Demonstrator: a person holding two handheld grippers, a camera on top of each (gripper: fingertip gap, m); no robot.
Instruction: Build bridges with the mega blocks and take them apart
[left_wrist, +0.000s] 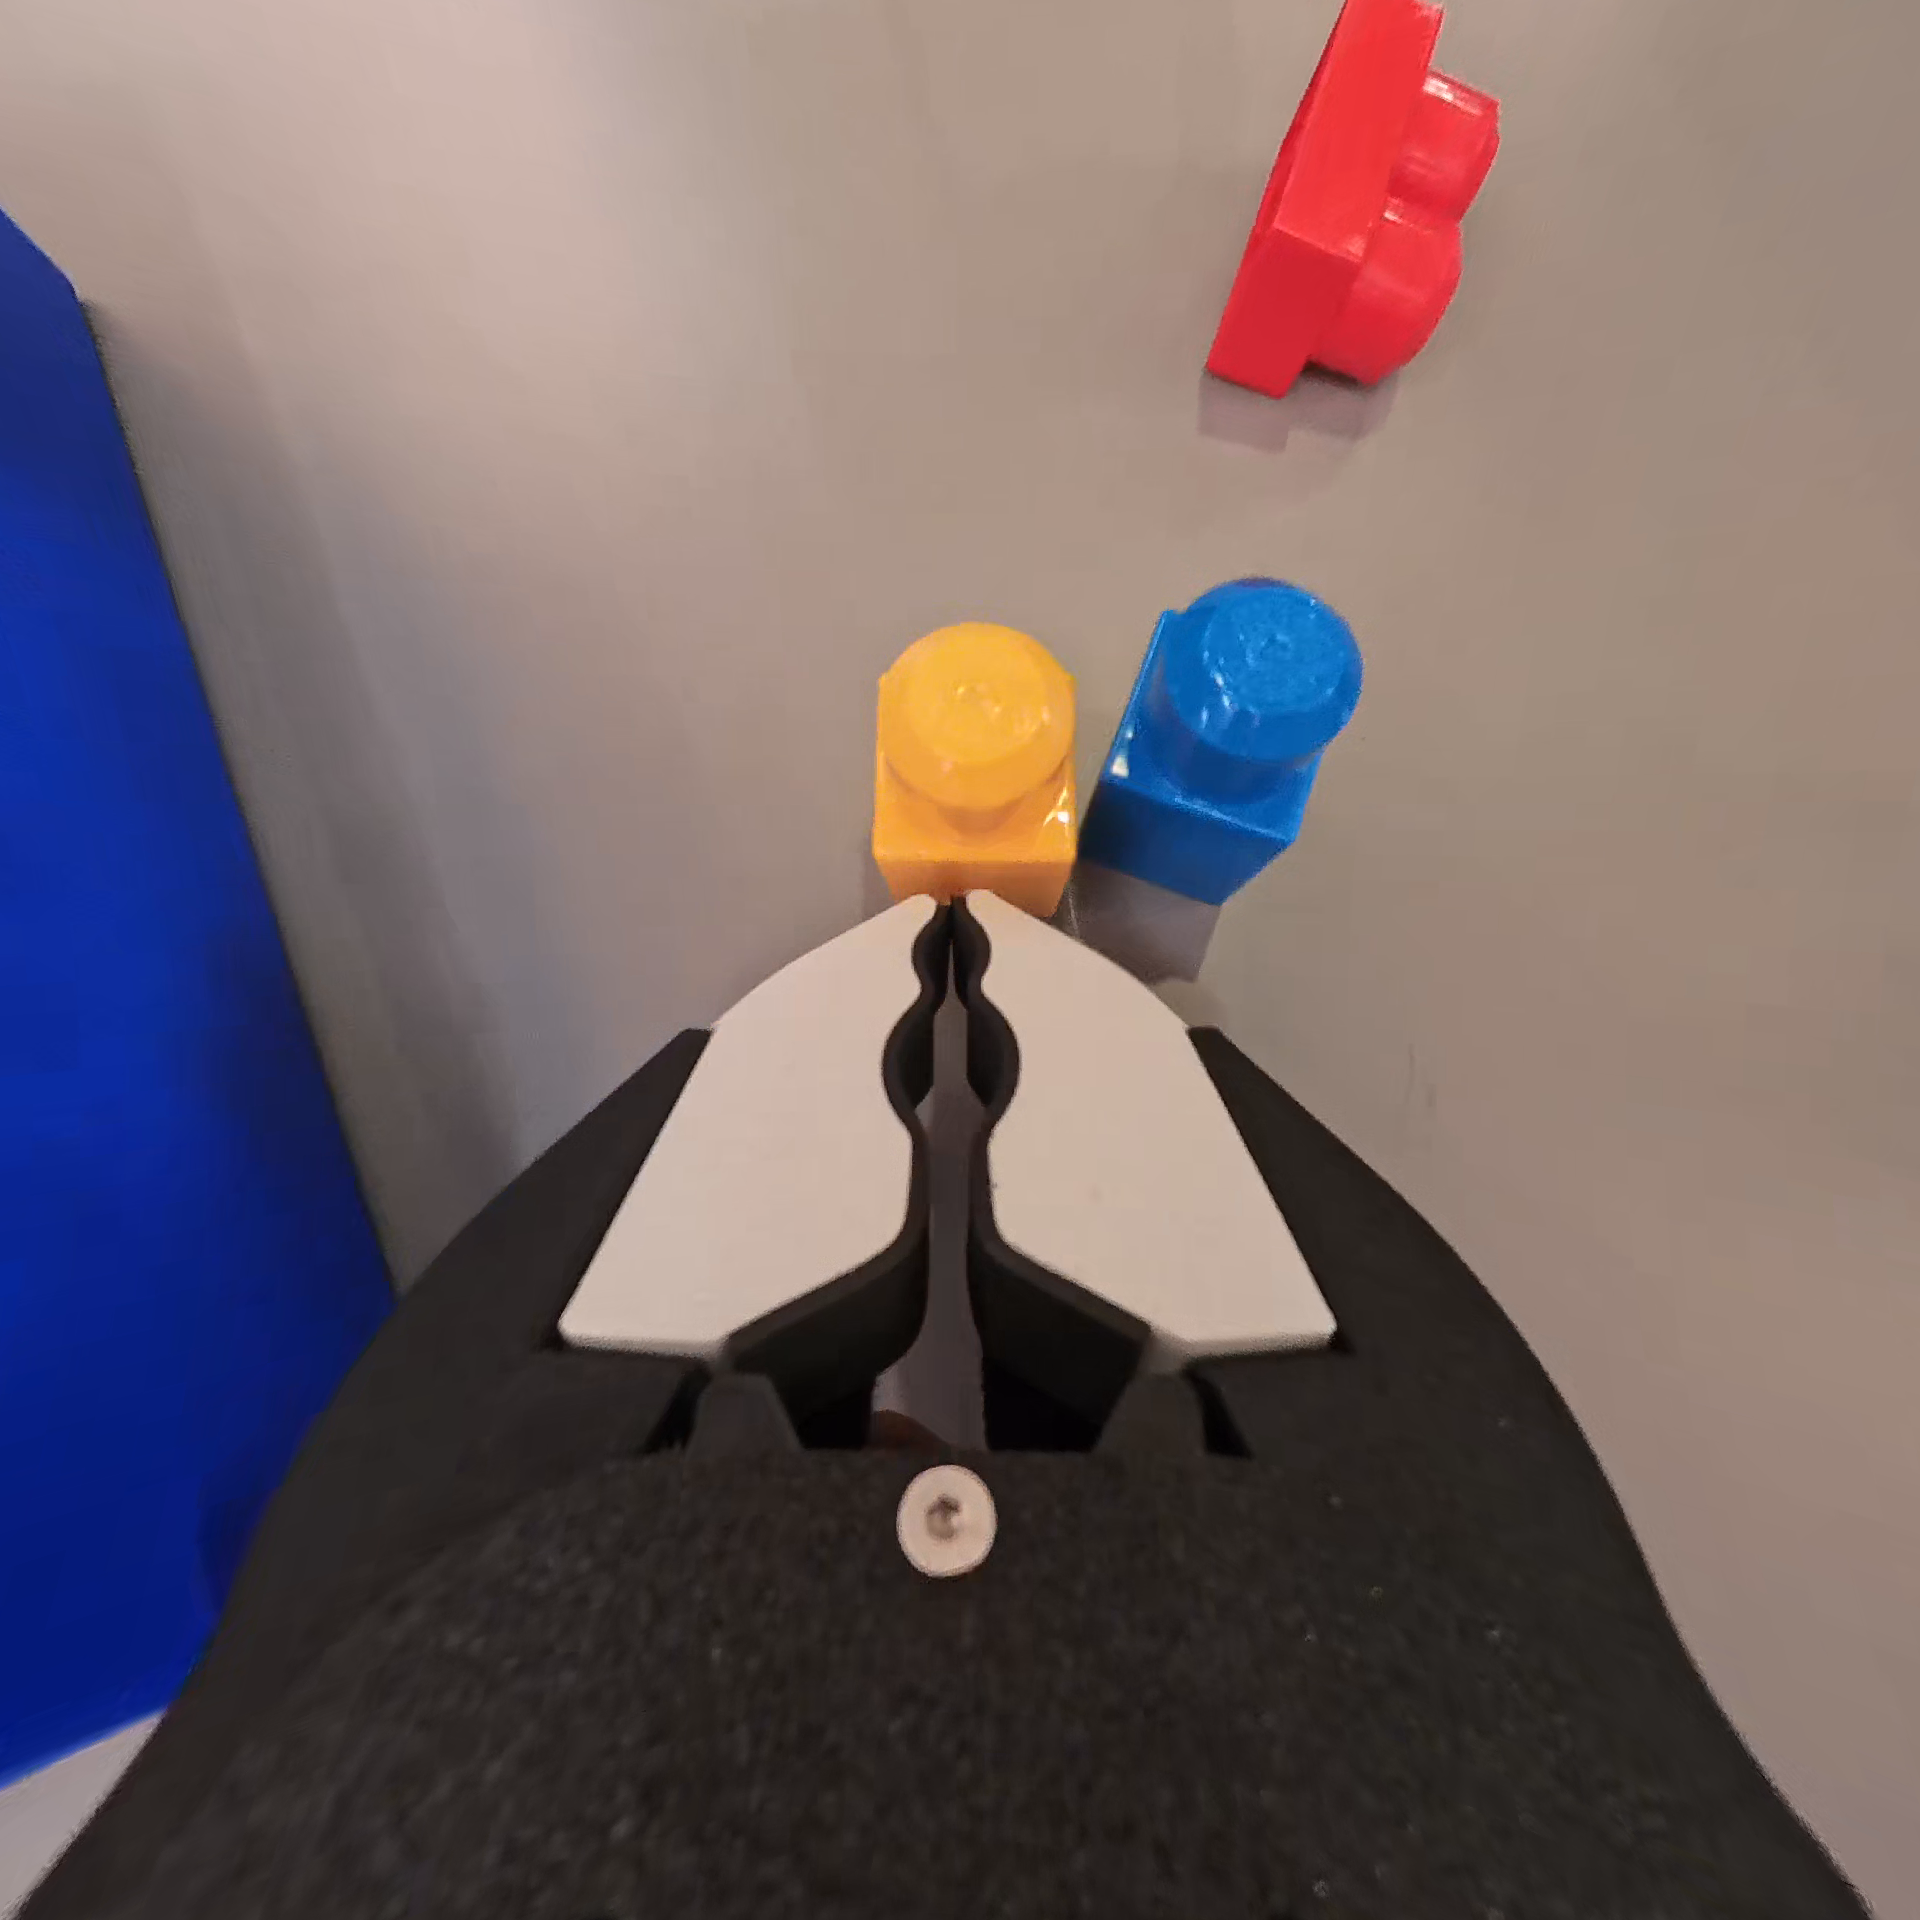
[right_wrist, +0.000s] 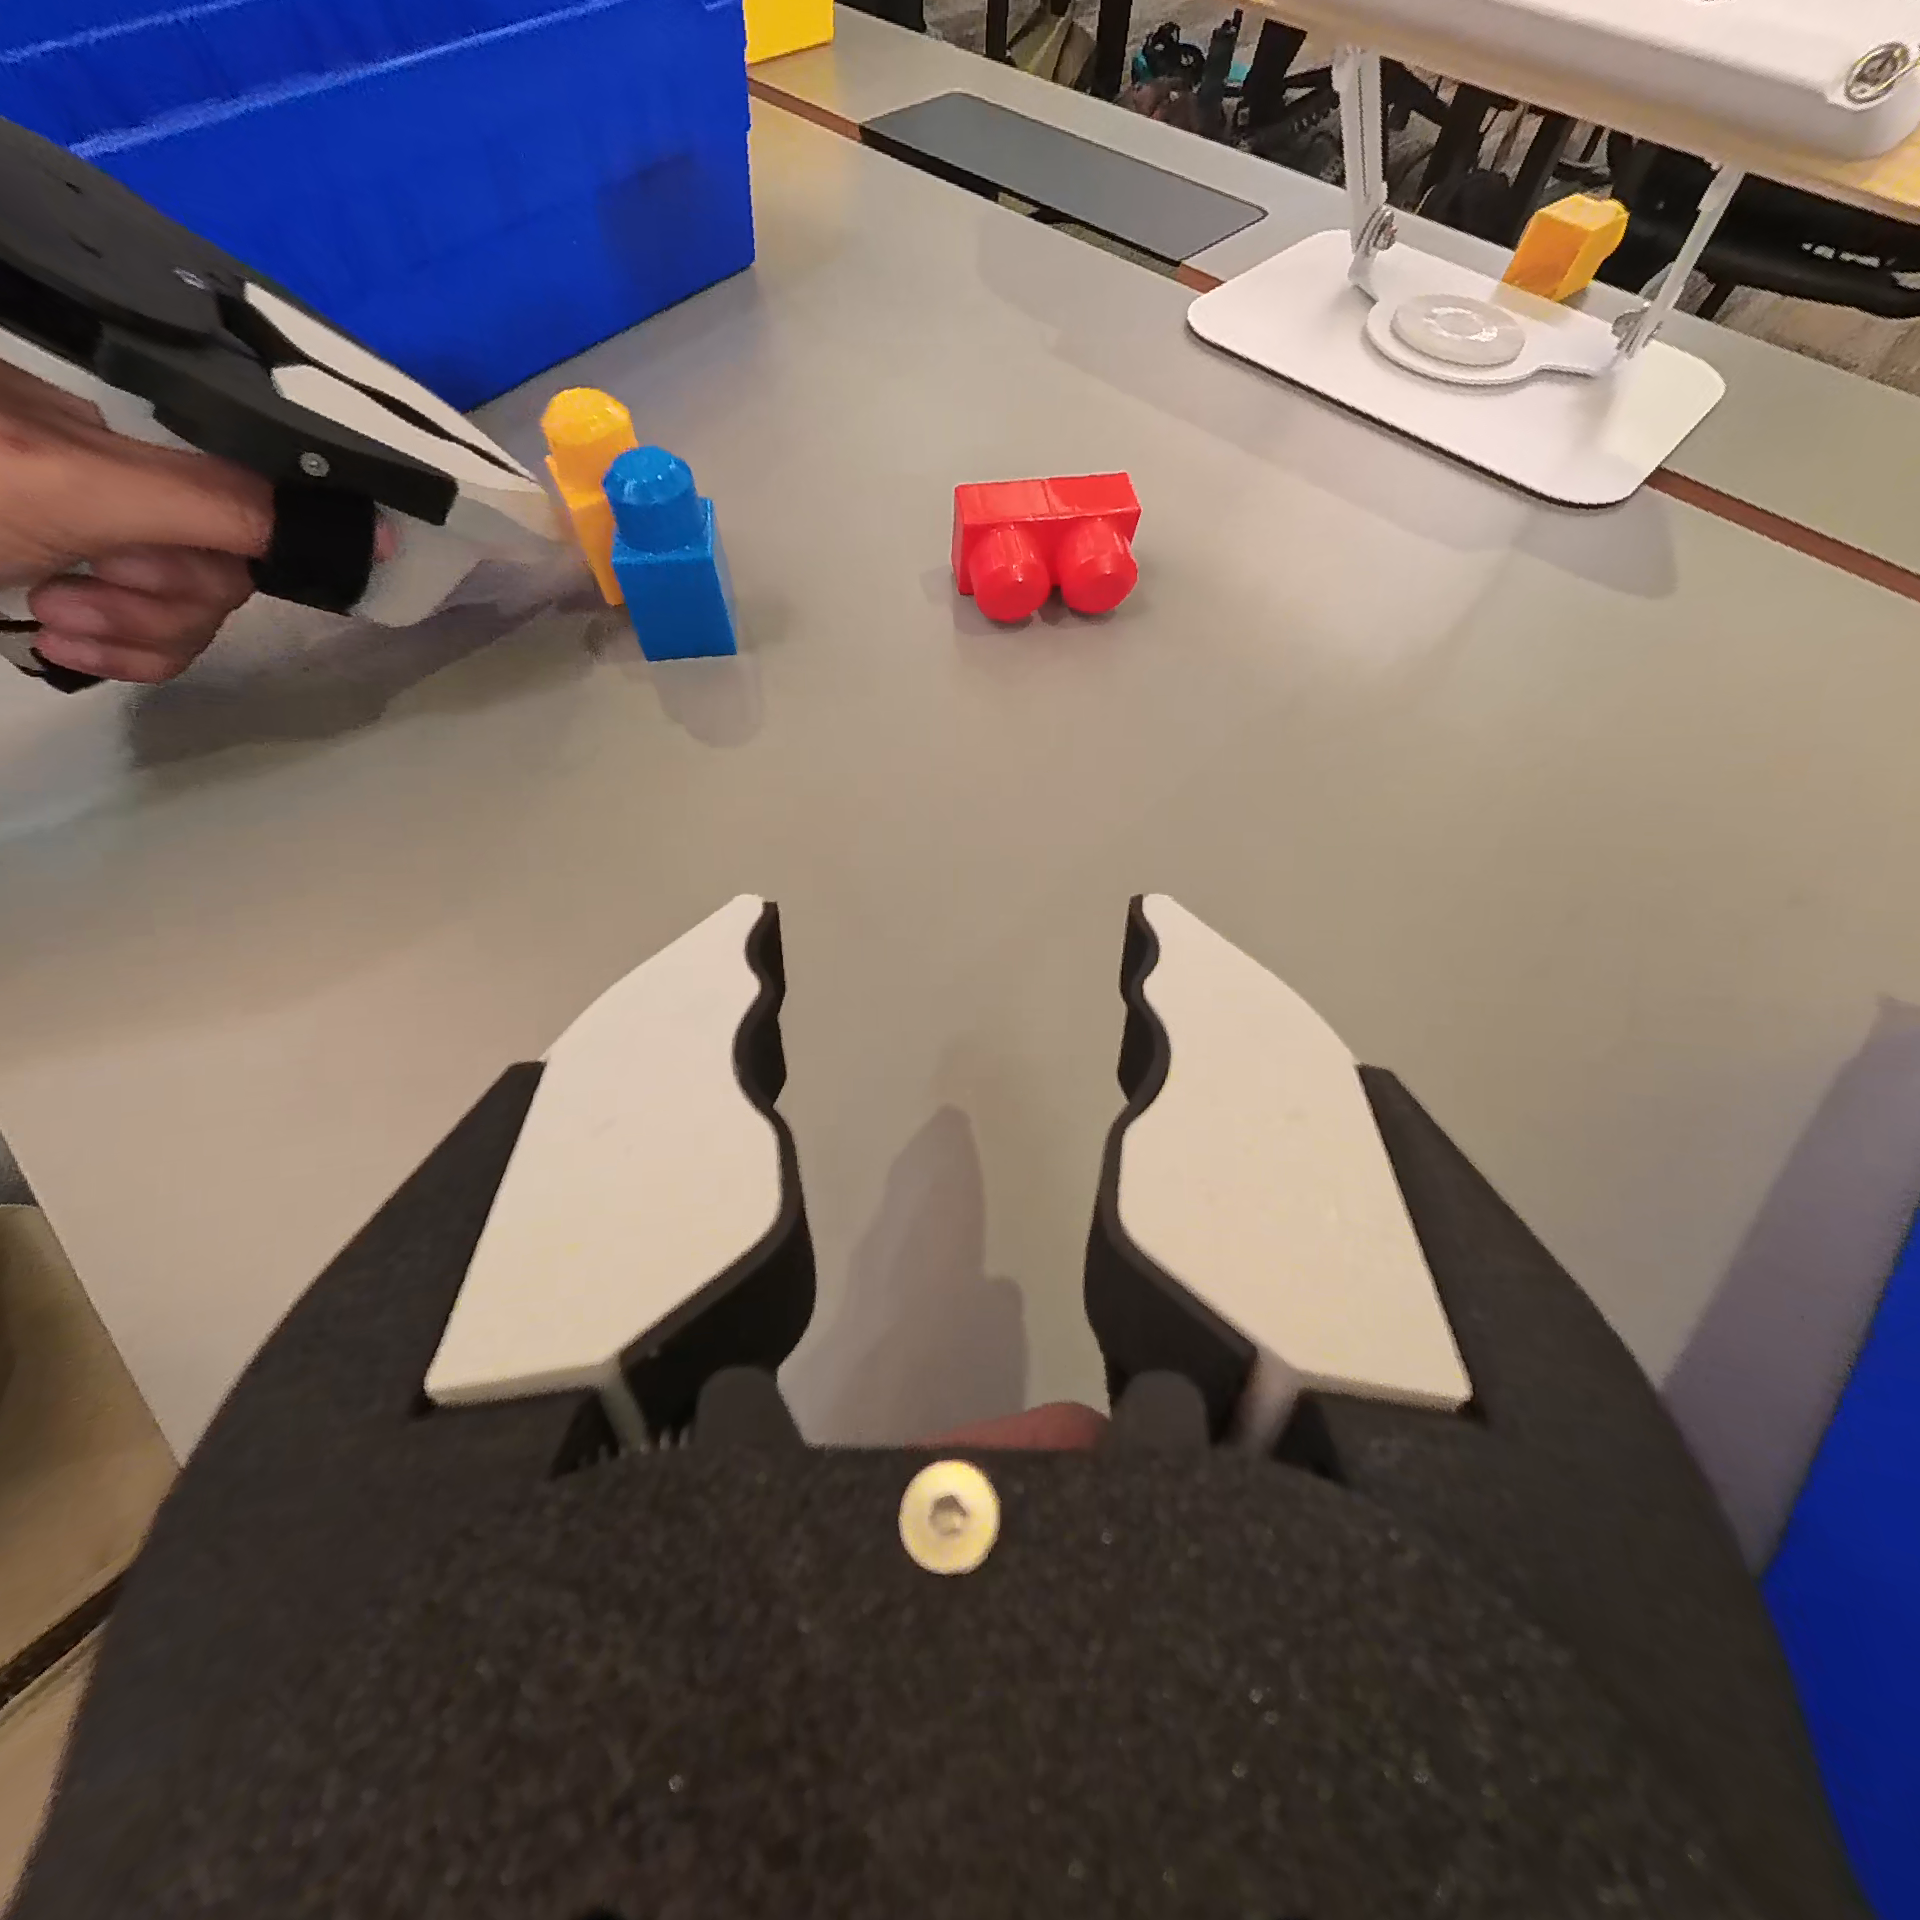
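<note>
A yellow one-stud block (left_wrist: 971, 764) stands upright on the grey table, with a blue one-stud block (left_wrist: 1216, 743) close beside it on the right. A red two-stud block (left_wrist: 1351, 197) lies on its side farther off. My left gripper (left_wrist: 954, 906) is shut and empty, its tips touching or nearly touching the yellow block's near edge. In the right wrist view the yellow block (right_wrist: 584, 473), blue block (right_wrist: 670, 561) and red block (right_wrist: 1044, 545) stand ahead, with the left gripper (right_wrist: 530, 483) at the yellow block. My right gripper (right_wrist: 951, 914) is open and empty, well short of the blocks.
A blue bin (right_wrist: 416, 177) stands behind the blocks at the left; its wall also shows in the left wrist view (left_wrist: 125, 935). A white stand (right_wrist: 1455, 353) with another yellow block (right_wrist: 1564, 244) sits at the far right. A dark panel (right_wrist: 1060, 171) lies flush in the table. The left gripper's tips are roughly 25 cm from the right gripper's.
</note>
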